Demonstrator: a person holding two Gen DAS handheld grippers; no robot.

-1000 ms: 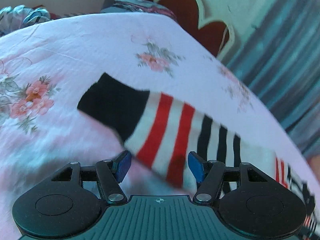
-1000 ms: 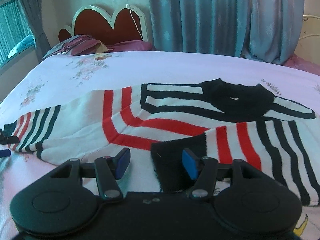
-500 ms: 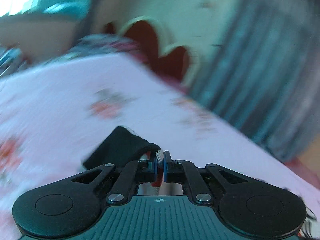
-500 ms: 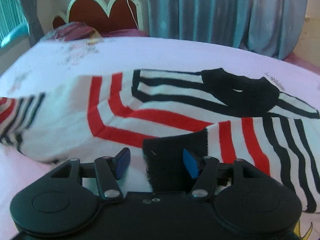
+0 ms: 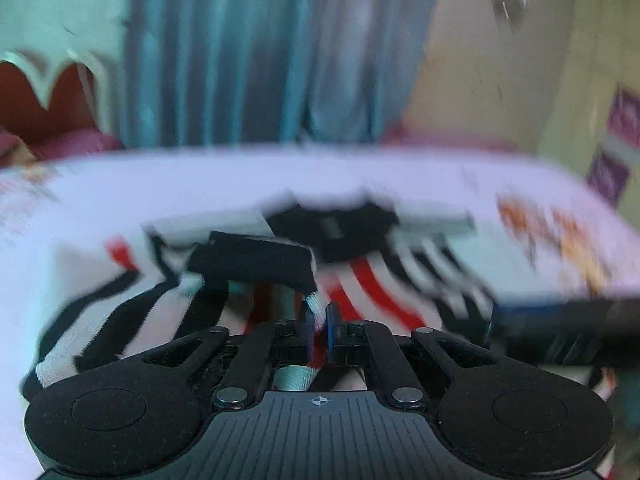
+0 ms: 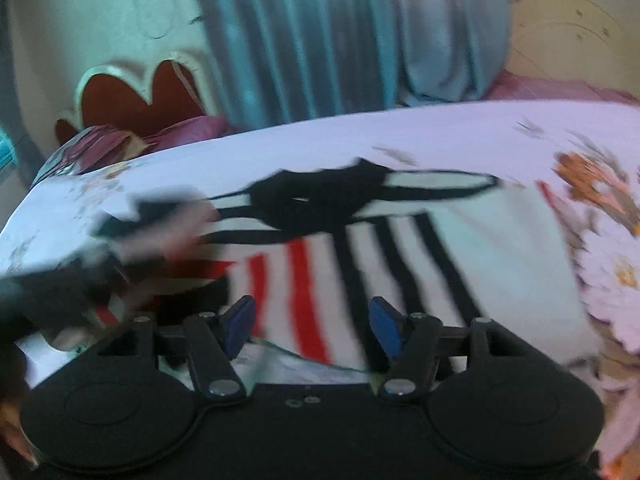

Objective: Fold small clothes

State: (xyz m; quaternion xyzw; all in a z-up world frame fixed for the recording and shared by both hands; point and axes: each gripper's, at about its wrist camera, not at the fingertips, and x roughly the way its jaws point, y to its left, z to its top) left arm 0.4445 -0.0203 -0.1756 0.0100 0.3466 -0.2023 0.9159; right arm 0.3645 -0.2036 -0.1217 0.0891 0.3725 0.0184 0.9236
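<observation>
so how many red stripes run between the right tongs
2. On the striped sweater, one red stripe lies by the left pad, the other nearer the middle. The right tongs are opening, gripping nothing. More red at far left is blurred.

No legible text, label, brand, number or sign anywhere

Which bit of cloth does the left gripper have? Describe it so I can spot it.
On the floral bedsheet lies a striped sweater. The left gripper is shut on its sleeve, lifted over the body; unlike the black collar, it ends in a straight black cuff.
</observation>
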